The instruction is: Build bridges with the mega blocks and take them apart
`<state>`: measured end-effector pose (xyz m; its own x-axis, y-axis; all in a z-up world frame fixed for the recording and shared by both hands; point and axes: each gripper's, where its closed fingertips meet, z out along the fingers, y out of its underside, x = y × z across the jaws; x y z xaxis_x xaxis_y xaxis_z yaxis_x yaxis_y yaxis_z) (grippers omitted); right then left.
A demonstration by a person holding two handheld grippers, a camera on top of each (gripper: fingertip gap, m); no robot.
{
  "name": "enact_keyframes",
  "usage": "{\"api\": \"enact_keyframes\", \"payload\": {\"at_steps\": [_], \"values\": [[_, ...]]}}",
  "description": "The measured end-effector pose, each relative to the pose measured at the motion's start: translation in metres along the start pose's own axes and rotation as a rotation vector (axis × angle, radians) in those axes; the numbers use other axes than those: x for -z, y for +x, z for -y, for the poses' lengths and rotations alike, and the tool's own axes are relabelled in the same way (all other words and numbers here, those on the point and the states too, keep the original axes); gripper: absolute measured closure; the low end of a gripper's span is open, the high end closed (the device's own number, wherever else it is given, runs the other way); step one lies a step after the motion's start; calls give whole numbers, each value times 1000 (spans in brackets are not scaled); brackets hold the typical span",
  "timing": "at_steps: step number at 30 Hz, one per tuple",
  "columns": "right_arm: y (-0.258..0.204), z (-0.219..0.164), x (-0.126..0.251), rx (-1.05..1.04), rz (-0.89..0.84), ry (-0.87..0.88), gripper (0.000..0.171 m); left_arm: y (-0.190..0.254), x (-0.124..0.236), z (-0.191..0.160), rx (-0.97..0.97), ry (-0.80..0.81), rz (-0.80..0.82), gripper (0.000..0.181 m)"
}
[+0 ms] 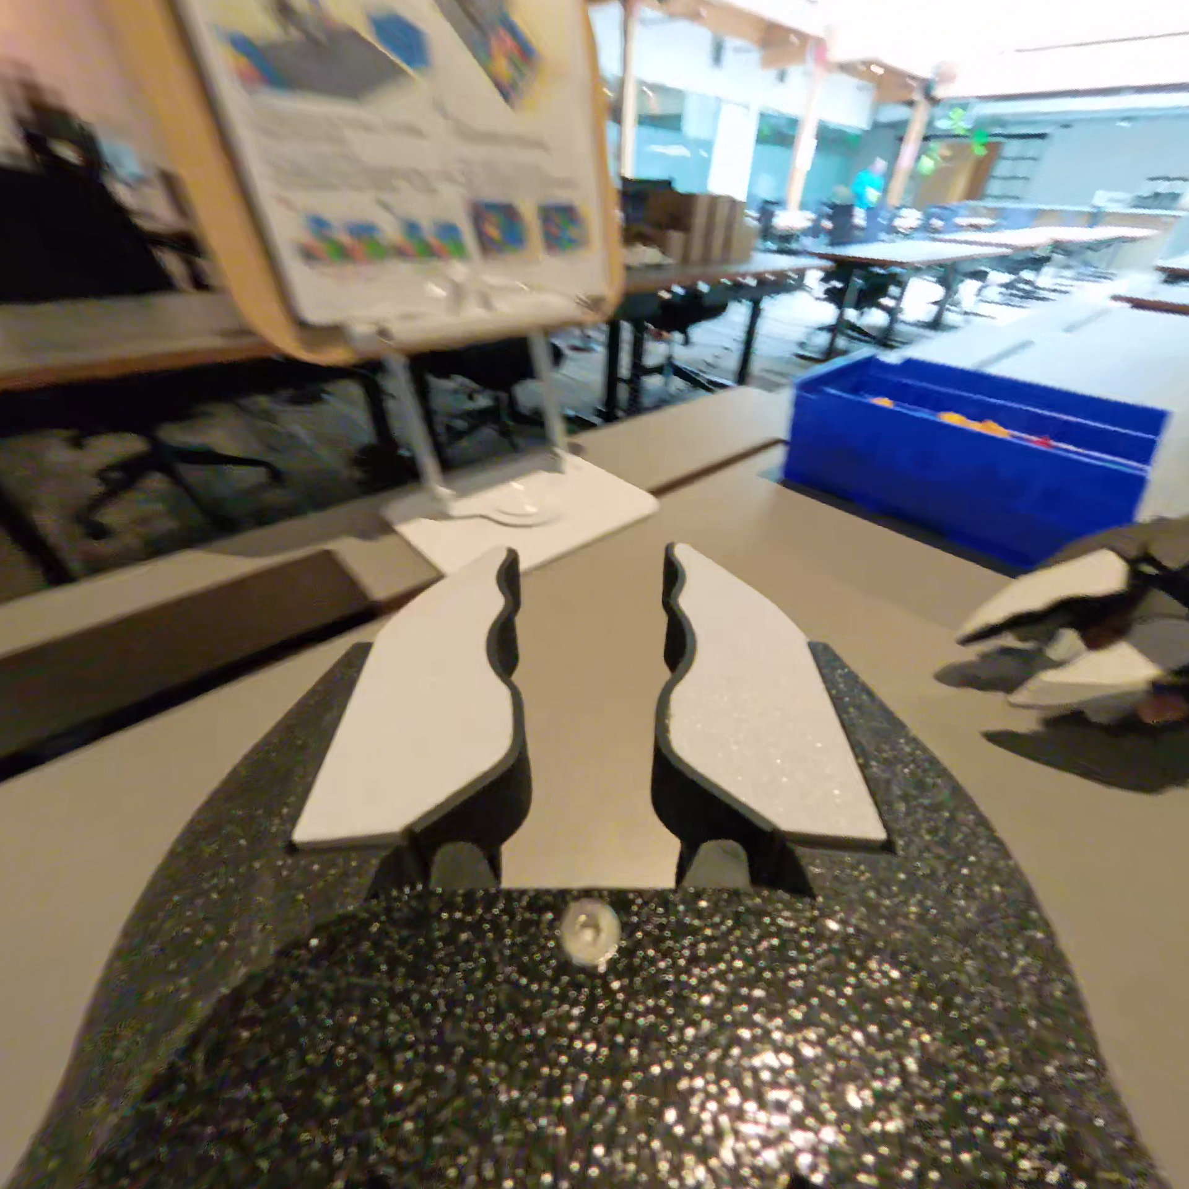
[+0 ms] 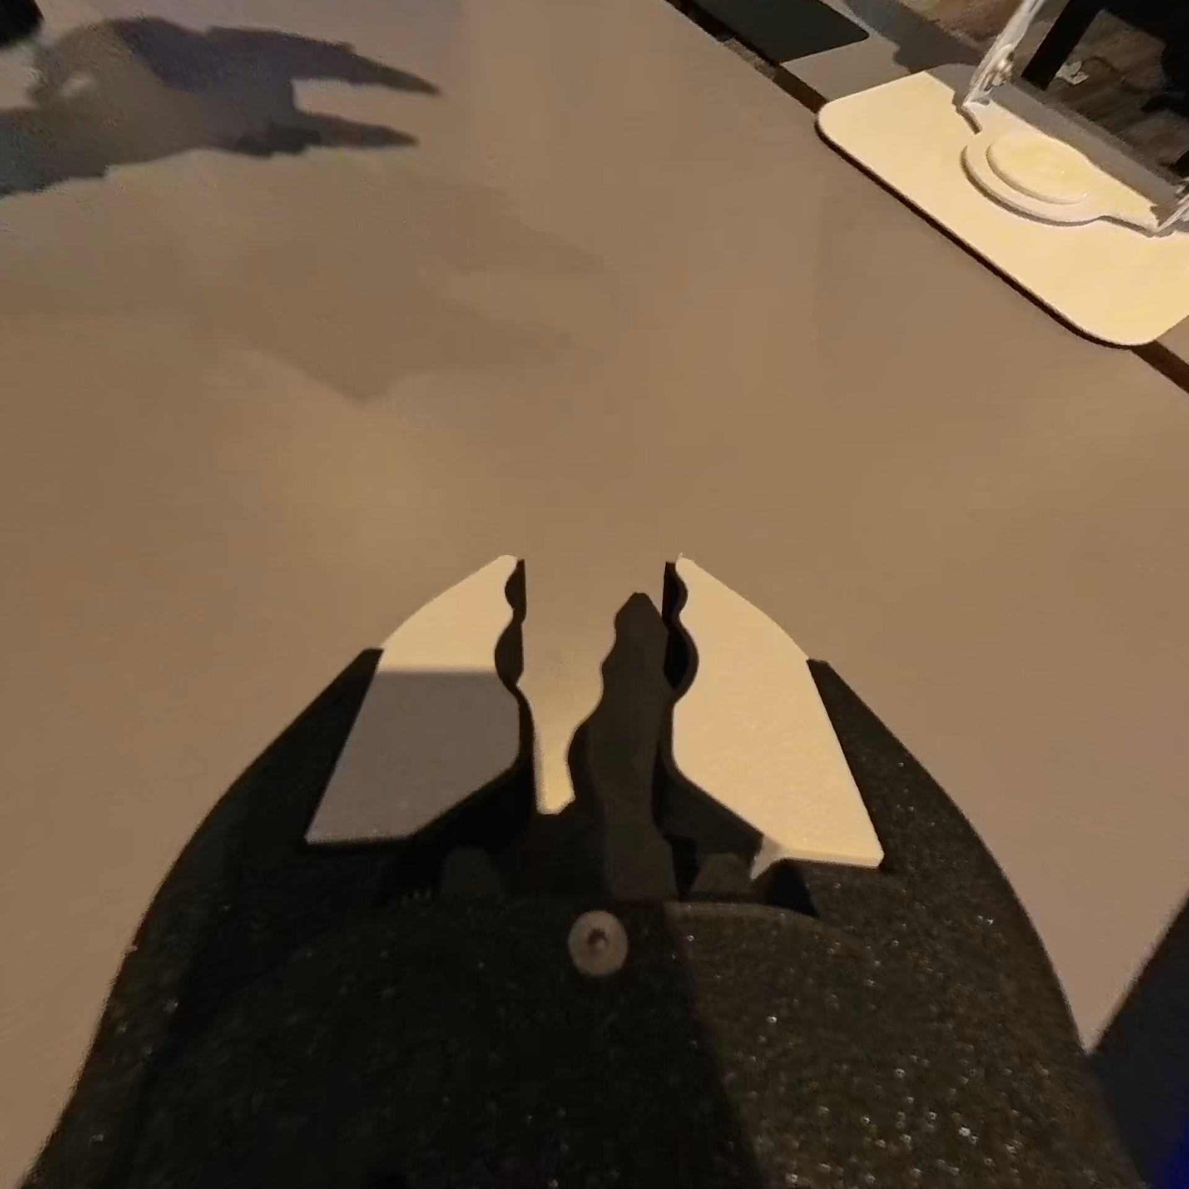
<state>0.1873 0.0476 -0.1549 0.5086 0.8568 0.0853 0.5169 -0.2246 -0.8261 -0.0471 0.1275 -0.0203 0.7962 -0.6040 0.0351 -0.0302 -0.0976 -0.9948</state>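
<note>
The left gripper (image 1: 590, 560) hangs over a plain tan table (image 1: 804, 901). Its two white fingers (image 1: 424, 695) stand apart with bare table between them, so this claw is open and holds nothing.

The right gripper (image 2: 595, 566) looks down at the same table (image 2: 579, 386). Its fingers (image 2: 759, 727) are also spread apart and empty. A dark shadow of one finger lies in the gap. In the left wrist view the right gripper (image 1: 991, 663) shows again at about 3 o'clock, low over the table, its tips apart.

The mega blocks (image 1: 965, 421) sit inside a blue bin (image 1: 965, 476) at about 2 o'clock in the left wrist view, well away from both claws. Only small bits peek over the rim: orange or yellow pieces and a spot of red. They are blurry, so I cannot tell their shapes or how many there are.

At 12 o'clock in the left wrist view a board with paper sheets (image 1: 412, 167) stands tilted on thin metal legs. The sheets show little pictures of bright block shapes. The legs go down to a flat white base (image 1: 579, 515) on the table. That same white base (image 2: 1029, 244) shows at about 2 o'clock in the right wrist view.

At 10 o'clock in the right wrist view lies a dark two-pronged shadow (image 2: 225, 109).
</note>
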Motion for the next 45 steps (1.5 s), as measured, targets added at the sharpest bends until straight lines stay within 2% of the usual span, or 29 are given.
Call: {"api": "enact_keyframes", "payload": {"at_steps": [5,8,10,15,19,22,27,32,35,37,41,43,45], "values": [[-1,-1,-2,12,3,-14,131,-110,105,44,-43,74,361,139],[0,-1,-3,1,12,-17,133,-194,178,39,18,-19,640,137],[0,-1,-3,-9,21,-21,134,-246,212,23,82,-115,773,134],[1,-5,-7,-26,33,-57,137,-344,228,-42,328,-374,814,128],[3,-8,-10,-22,8,-91,137,-392,226,-81,354,-545,853,129],[5,-10,-11,-14,-18,-105,137,-412,229,-94,290,-641,915,131],[6,-13,-14,-8,-31,-135,138,-424,239,-121,220,-869,968,136],[3,-16,-17,15,-22,-173,138,-427,241,-128,60,-988,1006,137],[2,-16,-17,25,-16,-169,139,-422,234,-123,-22,-984,981,142],[0,-16,-17,32,-10,-164,138,-416,233,-109,-10,-910,1008,143],[-2,-14,-15,47,4,-149,138,-380,214,-43,-136,-666,996,143],[-3,-13,-15,48,7,-139,138,-333,185,-1,-234,-537,884,143],[-3,-11,-14,47,10,-125,138,-257,136,32,-294,-399,649,144]]}}
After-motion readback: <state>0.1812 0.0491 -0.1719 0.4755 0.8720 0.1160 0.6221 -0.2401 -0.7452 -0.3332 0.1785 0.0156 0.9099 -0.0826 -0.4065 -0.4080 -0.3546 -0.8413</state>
